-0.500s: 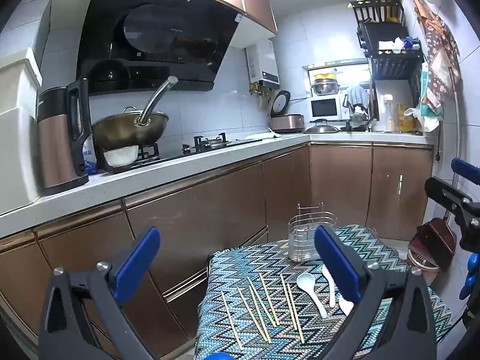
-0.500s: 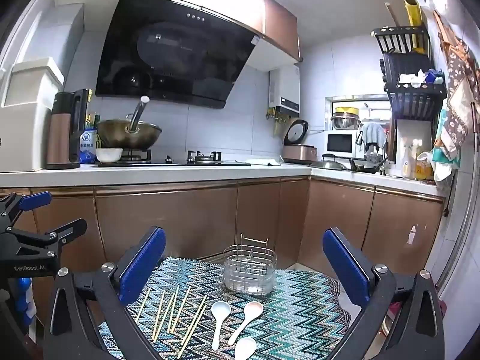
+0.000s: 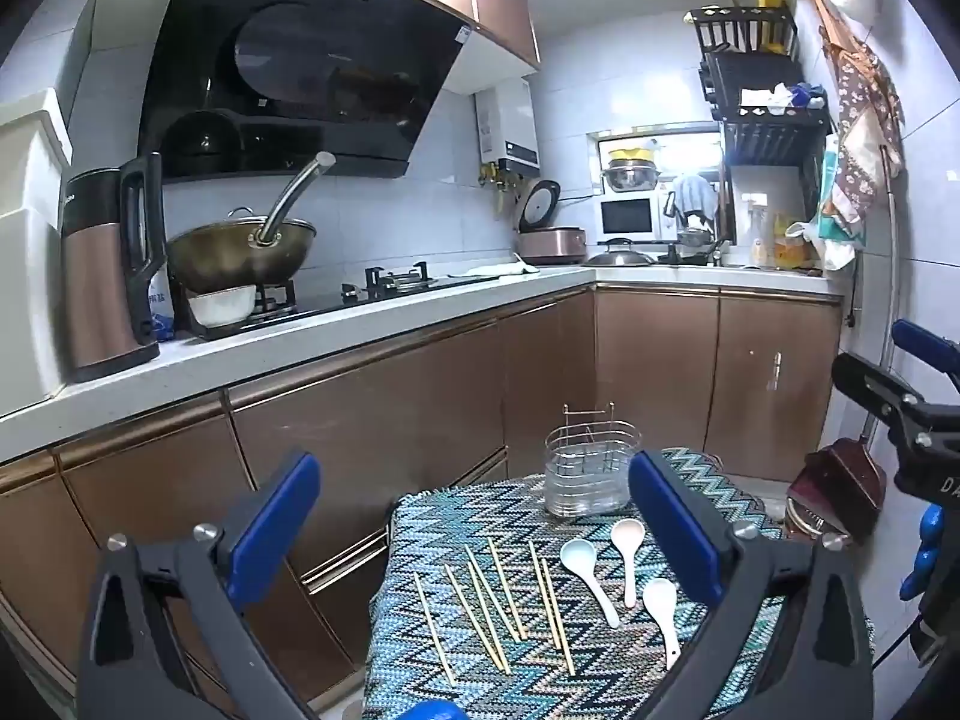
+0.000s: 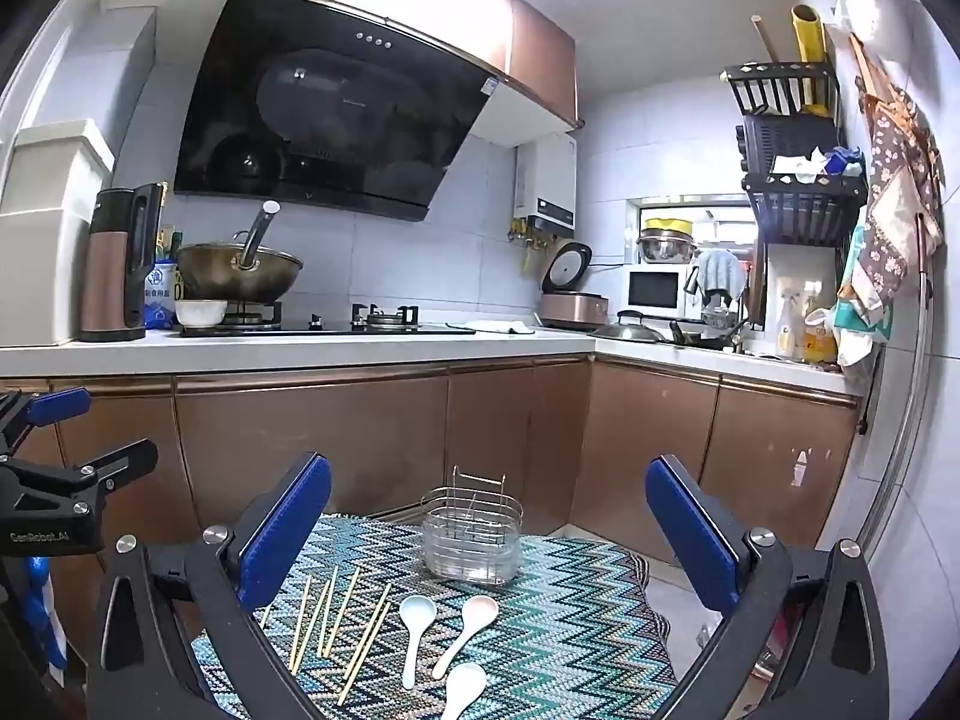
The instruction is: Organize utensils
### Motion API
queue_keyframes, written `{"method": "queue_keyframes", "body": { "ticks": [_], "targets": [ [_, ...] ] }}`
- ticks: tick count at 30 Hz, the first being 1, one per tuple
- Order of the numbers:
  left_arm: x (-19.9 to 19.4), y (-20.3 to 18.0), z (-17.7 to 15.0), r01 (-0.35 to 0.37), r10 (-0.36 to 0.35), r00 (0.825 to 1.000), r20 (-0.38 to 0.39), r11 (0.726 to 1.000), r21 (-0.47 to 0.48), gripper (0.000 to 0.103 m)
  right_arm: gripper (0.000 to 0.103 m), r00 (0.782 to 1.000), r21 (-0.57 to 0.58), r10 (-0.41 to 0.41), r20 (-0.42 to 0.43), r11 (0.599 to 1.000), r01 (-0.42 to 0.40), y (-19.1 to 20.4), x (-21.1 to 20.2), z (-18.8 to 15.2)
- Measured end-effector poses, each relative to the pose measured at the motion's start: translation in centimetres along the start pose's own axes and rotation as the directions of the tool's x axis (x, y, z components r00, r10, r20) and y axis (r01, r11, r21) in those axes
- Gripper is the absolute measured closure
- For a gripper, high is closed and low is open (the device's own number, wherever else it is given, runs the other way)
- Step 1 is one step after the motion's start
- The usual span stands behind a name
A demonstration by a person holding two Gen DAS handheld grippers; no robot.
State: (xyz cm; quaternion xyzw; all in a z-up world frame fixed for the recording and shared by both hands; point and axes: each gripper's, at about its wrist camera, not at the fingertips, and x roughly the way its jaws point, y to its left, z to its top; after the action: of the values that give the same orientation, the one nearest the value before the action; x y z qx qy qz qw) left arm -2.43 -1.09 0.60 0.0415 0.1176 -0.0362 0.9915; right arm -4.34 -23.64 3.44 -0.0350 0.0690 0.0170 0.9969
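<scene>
- Left gripper (image 3: 474,534) and right gripper (image 4: 489,540): both spread wide, empty.
- Chopsticks (image 3: 498,600) lie left of the holder (image 3: 591,474), long axis pointing away; nearer the left gripper.
- Spoons (image 4: 447,642) lie in front of the holder.

1. A small table (image 4: 570,630) stands before the kitchen cabinets (image 4: 360,438).
2. A wire holder (image 4: 471,540) sits at the table's far edge.
3. 3 spoons (image 4: 462,630) lie on the table, nearer than the holder.
4. The chopsticks (image 4: 336,618) lie left of the spoons.
5. On the counter (image 4: 300,351) behind, a wok (image 4: 240,279) sits on the stove, right of a kettle (image 4: 117,264).
</scene>
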Motion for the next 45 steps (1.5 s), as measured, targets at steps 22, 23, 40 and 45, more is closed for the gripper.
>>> {"method": "queue_keyframes", "body": {
  "ticks": [22, 23, 40, 45],
  "targets": [
    [0.0, 1.7, 0.8, -0.056, 0.061, 0.996, 0.072, 0.997, -0.060, 0.000, 0.000, 1.000, -0.051, -0.013, 0.003, 0.999, 0.013, 1.3, 1.3, -0.2],
    [0.0, 1.7, 0.8, -0.061, 0.066, 0.995, 0.079, 0.996, -0.066, 0.000, 0.000, 1.000, -0.052, -0.011, 0.001, 0.999, 0.011, 1.2, 1.4, -0.2],
    [2.3, 2.6, 1.3, -0.146, 0.166, 0.978, 0.123, 0.977, -0.155, 0.000, 0.000, 1.000, -0.074, -0.005, -0.019, 0.997, 0.004, 0.6, 4.4, -0.4],
    [3.5, 3.2, 1.2, -0.182, 0.201, 0.973, 0.110, 0.970, -0.161, 0.000, 0.000, 1.000, -0.088, 0.012, -0.016, 0.996, -0.013, 0.8, 5.7, -0.2]
  ]
}}
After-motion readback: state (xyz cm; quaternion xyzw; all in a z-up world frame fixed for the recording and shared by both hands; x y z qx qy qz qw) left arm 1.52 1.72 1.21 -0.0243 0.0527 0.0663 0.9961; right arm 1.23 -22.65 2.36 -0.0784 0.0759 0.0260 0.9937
